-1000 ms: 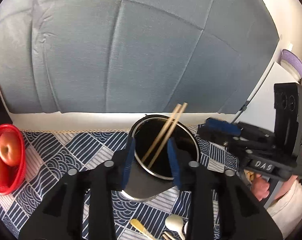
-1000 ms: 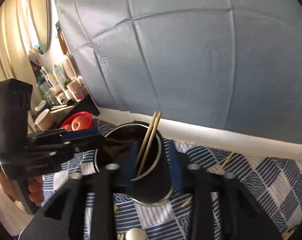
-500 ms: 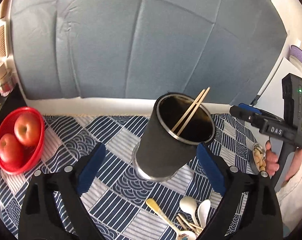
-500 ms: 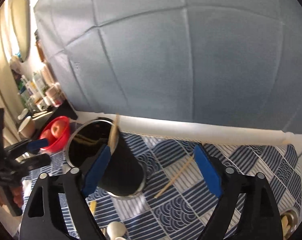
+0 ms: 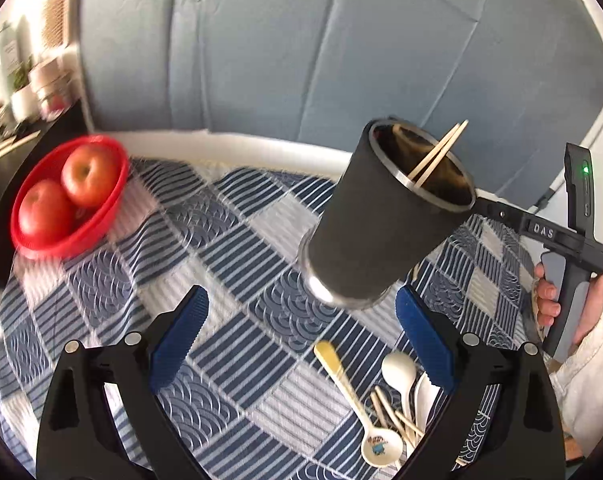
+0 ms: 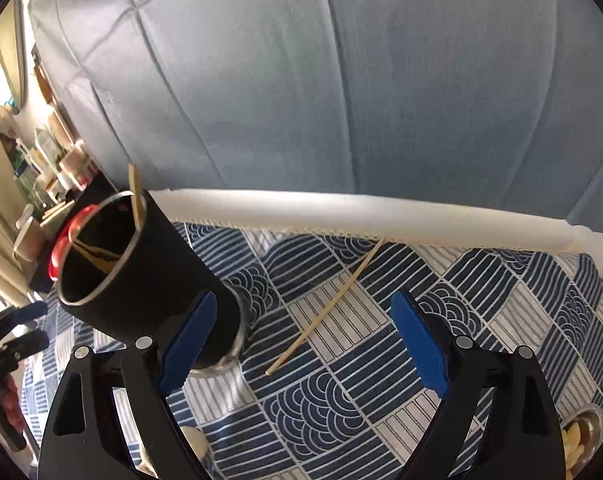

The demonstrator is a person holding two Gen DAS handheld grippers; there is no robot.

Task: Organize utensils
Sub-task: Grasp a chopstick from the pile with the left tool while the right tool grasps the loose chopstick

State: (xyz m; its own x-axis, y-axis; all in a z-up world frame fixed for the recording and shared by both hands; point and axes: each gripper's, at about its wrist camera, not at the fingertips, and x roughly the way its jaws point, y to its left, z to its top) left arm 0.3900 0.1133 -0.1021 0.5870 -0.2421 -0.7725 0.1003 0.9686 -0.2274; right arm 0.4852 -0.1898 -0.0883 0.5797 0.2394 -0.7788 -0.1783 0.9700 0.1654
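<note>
I'm hovering both grippers spread and empty: right gripper (image 6: 303, 338) is nearest the loose chopstick (image 6: 327, 308), lying diagonally on the cloth between its blue pads, while left gripper (image 5: 299, 340) is facing the spoons (image 5: 397, 384) below the black cup (image 5: 385, 220).

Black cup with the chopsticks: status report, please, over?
Both hand-held grippers, left and right, just opened, empty. Black cup upright, two chopsticks inside. Loose chopstick and spoons on cloth. Nothing blocking.
</note>
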